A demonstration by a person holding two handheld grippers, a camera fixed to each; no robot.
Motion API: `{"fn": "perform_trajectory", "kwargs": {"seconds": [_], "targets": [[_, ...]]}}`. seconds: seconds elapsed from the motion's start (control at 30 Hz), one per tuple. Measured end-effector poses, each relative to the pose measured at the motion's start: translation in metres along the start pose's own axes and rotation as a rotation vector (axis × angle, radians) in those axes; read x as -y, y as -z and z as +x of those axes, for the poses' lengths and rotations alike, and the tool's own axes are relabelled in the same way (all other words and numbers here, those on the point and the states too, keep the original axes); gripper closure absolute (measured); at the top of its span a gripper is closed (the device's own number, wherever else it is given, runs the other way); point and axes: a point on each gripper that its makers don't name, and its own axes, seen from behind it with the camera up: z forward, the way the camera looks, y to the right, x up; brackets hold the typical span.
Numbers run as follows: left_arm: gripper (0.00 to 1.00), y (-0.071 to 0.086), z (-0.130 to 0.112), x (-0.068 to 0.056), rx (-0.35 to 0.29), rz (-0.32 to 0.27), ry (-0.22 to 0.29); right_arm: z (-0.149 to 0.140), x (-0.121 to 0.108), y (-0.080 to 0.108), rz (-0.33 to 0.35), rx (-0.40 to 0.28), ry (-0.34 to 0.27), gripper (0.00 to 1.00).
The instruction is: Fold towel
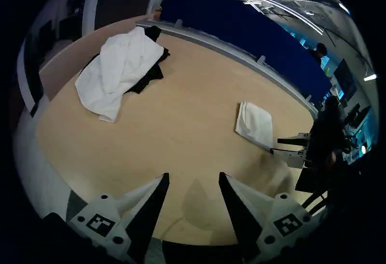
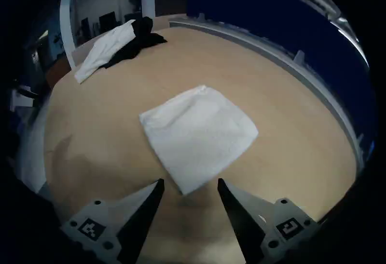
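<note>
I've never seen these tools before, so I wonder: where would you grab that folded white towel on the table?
The folded towel lies flat, so only an edge offers purchase. Probably best to take its near corner, sliding in low along the table from the side of the right tongs: that corner points straight between their open fingers.

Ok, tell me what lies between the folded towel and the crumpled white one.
Bare table between the folded towel and the crumpled towel, as the left gripper view shows.
</note>
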Motion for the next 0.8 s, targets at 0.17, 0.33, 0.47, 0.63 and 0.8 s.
{"fn": "perform_trajectory", "kwargs": {"seconds": [0.17,0.33,0.47,0.63,0.8], "targets": [[0.25,0.0,-0.002,-0.002,0.001,0.0,-0.005,-0.008,0.001,-0.005,-0.011,0.009,-0.016,0.27],[0.25,0.002,-0.003,-0.002,0.001,0.003,-0.002,-0.012,0.005,-0.011,-0.013,0.01,-0.03,0.39],[0.25,0.002,-0.004,-0.002,0.001,0.004,0.006,-0.012,0.007,-0.013,-0.015,0.0,-0.053,0.51],[0.24,0.002,-0.006,-0.002,0.002,0.006,0.009,-0.013,0.006,-0.014,-0.025,-0.009,-0.077,0.62],[0.25,0.001,-0.007,-0.003,0.003,0.006,0.009,-0.013,0.003,-0.013,-0.038,-0.011,-0.079,0.79]]}}
